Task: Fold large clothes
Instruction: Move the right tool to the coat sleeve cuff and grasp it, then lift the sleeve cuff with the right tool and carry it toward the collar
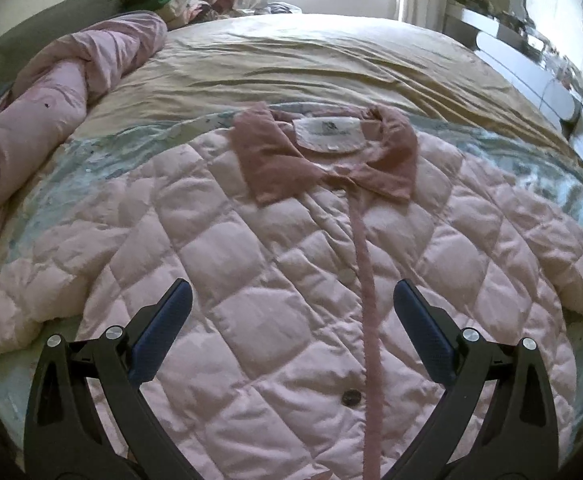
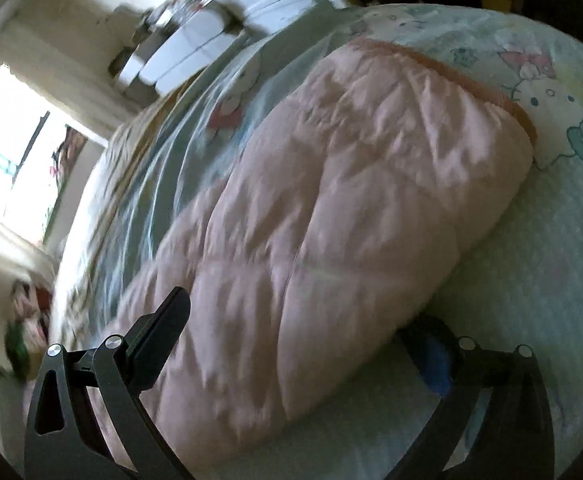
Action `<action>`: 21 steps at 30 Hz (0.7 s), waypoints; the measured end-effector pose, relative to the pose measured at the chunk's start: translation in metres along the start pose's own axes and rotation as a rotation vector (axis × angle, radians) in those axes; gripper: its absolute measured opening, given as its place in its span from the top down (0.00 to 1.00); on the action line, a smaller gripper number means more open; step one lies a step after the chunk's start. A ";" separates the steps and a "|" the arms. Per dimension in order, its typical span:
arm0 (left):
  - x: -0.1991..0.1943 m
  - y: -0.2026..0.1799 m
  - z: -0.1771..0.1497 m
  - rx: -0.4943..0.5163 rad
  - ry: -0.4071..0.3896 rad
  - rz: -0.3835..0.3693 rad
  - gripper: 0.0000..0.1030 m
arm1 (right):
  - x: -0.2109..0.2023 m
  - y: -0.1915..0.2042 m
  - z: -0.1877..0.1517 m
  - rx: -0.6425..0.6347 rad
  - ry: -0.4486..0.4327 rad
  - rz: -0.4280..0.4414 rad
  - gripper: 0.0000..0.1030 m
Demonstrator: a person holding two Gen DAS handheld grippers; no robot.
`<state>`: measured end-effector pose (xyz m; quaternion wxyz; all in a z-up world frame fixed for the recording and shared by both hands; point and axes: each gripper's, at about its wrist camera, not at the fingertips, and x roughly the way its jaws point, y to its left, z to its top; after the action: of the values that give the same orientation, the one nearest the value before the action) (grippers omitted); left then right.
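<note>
Jacket (image 1: 291, 264) spread flat mid-frame on bed (image 1: 291, 56), collar up top, ready for folding; left gripper (image 1: 291, 320) hovering agape above placket, right gripper (image 2: 303, 336) spread wide straddling sleeve (image 2: 331, 200), poised to pinch it inward.

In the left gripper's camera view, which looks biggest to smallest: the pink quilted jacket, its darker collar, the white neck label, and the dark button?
1. pink quilted jacket
2. collar
3. white neck label
4. dark button

The button lies nearer the camera than the label yet still looks smallest, so this order seems safe.
</note>
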<state>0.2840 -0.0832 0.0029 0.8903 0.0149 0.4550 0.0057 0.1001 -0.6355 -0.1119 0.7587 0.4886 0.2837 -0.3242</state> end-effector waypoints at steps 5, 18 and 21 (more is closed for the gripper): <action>-0.005 0.015 0.006 -0.038 0.006 -0.016 0.08 | -0.006 -0.001 0.014 0.005 -0.070 0.040 0.63; -0.021 0.039 0.027 -0.045 -0.030 -0.071 0.08 | -0.081 0.109 0.002 -0.388 -0.230 0.266 0.84; -0.020 0.042 0.024 -0.041 -0.024 -0.081 0.08 | -0.097 0.137 -0.010 -0.462 -0.249 0.316 0.84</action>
<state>0.2920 -0.0422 0.0343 0.8953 -0.0217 0.4443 -0.0212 0.1430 -0.5626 0.0335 0.9197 0.2978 0.1754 -0.1862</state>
